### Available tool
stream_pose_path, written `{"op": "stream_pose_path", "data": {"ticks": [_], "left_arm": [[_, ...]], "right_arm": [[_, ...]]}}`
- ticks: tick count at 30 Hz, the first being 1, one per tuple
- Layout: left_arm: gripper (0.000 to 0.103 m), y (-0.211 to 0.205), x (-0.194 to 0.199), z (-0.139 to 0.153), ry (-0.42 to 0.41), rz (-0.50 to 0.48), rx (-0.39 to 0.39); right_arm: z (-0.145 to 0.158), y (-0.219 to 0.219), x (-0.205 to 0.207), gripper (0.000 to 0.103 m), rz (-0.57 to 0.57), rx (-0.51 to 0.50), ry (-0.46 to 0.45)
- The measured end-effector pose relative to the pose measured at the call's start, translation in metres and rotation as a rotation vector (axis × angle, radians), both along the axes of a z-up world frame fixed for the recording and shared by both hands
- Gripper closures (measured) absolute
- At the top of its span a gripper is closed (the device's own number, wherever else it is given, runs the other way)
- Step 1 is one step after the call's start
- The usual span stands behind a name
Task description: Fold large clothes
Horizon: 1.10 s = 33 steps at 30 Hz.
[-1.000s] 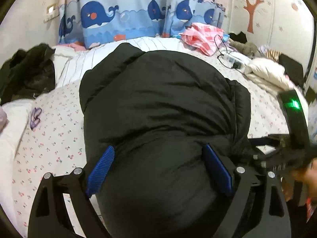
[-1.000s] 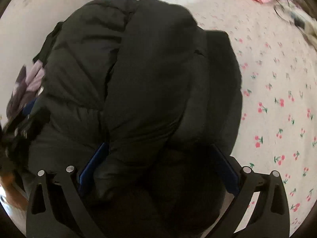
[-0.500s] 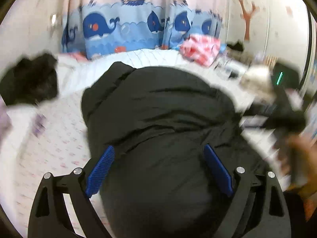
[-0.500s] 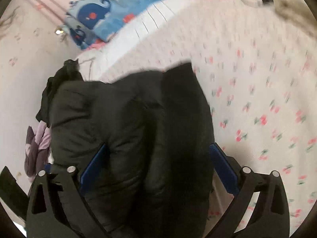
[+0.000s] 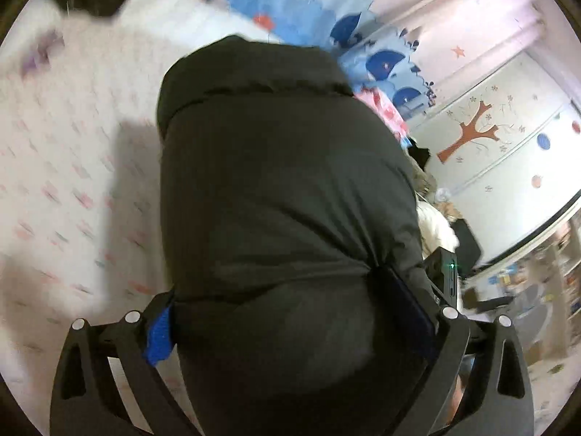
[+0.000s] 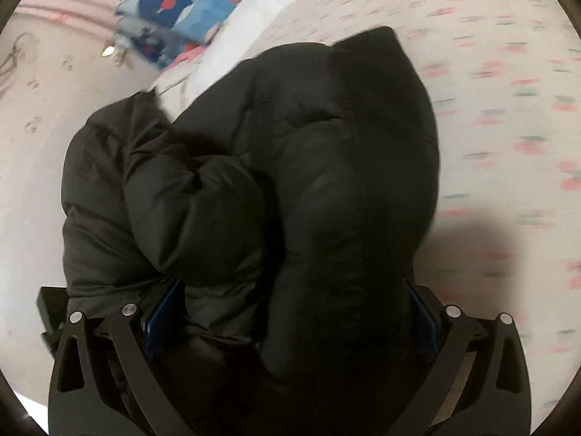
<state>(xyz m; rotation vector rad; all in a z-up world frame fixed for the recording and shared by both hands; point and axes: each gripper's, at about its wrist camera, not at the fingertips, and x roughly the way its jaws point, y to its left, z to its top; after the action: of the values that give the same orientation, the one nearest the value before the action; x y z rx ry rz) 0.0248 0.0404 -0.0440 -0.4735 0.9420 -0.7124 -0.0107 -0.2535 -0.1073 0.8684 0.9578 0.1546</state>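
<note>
Both units grip the folded black puffer jacket (image 5: 283, 189) as one bundle, so the folds hold during carriage. The left hand-held gripper (image 5: 290, 312) and right hand-held gripper (image 6: 290, 312) each stand wide, clamped around thick padding. The jacket, previously resting on the bed (image 6: 508, 72), now hangs lifted above it (shadow beneath).

I see the black puffer jacket (image 5: 283, 189) bundled into a thick, padded roll, its collar end pointing away from me. On my right view the jacket (image 6: 290, 181) shows bulging quilted folds, one sleeve-like lump curled on the left side. It appears raised above the cherry-print sheet, casting a shadow on it.
</note>
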Motion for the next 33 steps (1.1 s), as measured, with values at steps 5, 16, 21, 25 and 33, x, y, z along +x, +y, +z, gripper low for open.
{"op": "stream_pose_path", "data": {"ticks": [5, 16, 21, 25, 33], "left_arm": [[0.009, 0.081, -0.008, 0.029, -0.047, 0.163, 0.167], [0.009, 0.121, -0.054, 0.046, -0.213, 0.327, 0.279], [0.009, 0.078, -0.044, 0.032, -0.203, 0.188, 0.4], [0.008, 0.066, -0.05, 0.025, -0.235, 0.159, 0.5], [0.008, 0.074, -0.042, 0.037, -0.229, 0.277, 0.458]], "right_arm": [[0.001, 0.09, 0.042, 0.006, 0.172, 0.014, -0.034], [0.046, 0.097, 0.017, 0.006, 0.186, -0.29, -0.099], [0.129, 0.141, 0.027, 0.006, 0.215, -0.419, -0.386], [0.115, 0.195, 0.08, 0.006, 0.361, -0.522, -0.321], [0.027, 0.123, 0.095, 0.007, 0.241, -0.43, -0.055]]}}
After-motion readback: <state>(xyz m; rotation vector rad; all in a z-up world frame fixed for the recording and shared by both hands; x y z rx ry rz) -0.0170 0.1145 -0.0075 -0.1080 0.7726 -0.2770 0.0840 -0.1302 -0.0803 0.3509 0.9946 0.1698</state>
